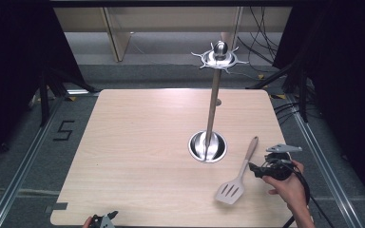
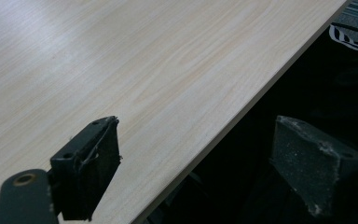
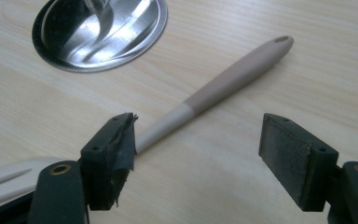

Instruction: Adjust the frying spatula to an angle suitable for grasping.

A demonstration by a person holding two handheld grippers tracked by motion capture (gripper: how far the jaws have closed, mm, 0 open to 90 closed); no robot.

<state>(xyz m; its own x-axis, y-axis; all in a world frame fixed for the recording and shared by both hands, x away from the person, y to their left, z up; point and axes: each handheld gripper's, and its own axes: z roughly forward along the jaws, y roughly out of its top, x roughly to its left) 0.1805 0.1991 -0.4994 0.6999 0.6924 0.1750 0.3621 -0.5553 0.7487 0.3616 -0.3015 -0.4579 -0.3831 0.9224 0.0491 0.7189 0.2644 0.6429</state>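
The spatula is seen lying flat on the table, just beside the utensil stand. The right tongs are held apart over its handle, nothing gripped; hanging, presumably, remains undone. The left tongs are held apart at the table's edge.

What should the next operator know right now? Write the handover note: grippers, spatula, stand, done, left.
Right gripper: open, nothing held, jaws either side of the spatula handle without touching it.
Left gripper: open, nothing held, at the near edge of the table.
Spatula: flat on the table, slotted blade toward the person, handle pointing at the stand.
Stand: upright, round steel base to the left of the handle's tip, hooks at the top bare.
Done: nothing hung yet.
Left, probably: grip the handle, lift, hang the spatula by the hole in its end on a hook.
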